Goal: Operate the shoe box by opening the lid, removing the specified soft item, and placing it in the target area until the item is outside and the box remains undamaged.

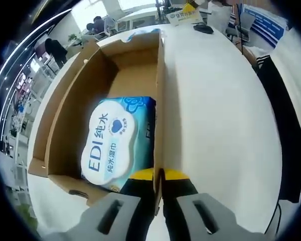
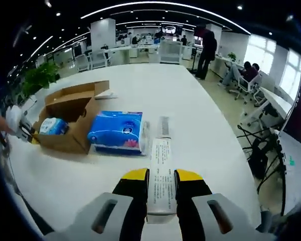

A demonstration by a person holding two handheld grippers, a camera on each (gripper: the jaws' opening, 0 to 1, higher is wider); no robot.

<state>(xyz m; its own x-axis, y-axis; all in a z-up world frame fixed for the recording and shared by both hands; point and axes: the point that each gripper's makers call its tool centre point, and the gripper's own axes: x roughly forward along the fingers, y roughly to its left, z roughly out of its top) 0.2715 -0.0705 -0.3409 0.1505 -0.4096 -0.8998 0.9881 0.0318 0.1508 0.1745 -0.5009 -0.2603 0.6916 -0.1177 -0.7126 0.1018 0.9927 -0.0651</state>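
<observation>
Between its yellow-tipped jaws, the left gripper pinches the cardboard wall of the open shoe box, steadying it. Just beyond, inside the box, lies a blue wet-wipes pack, not yet removed. The right gripper clamps a flat white packet; ahead on the table rests a blue tissue pack. Next likely: lifting out the wipes.

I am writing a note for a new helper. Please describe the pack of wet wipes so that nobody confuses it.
On the white table stands an open cardboard box. The wet wipes pack lies inside it, pale blue with a white oval lid reading EDI. The darker blue tissue pack lies outside it.
</observation>
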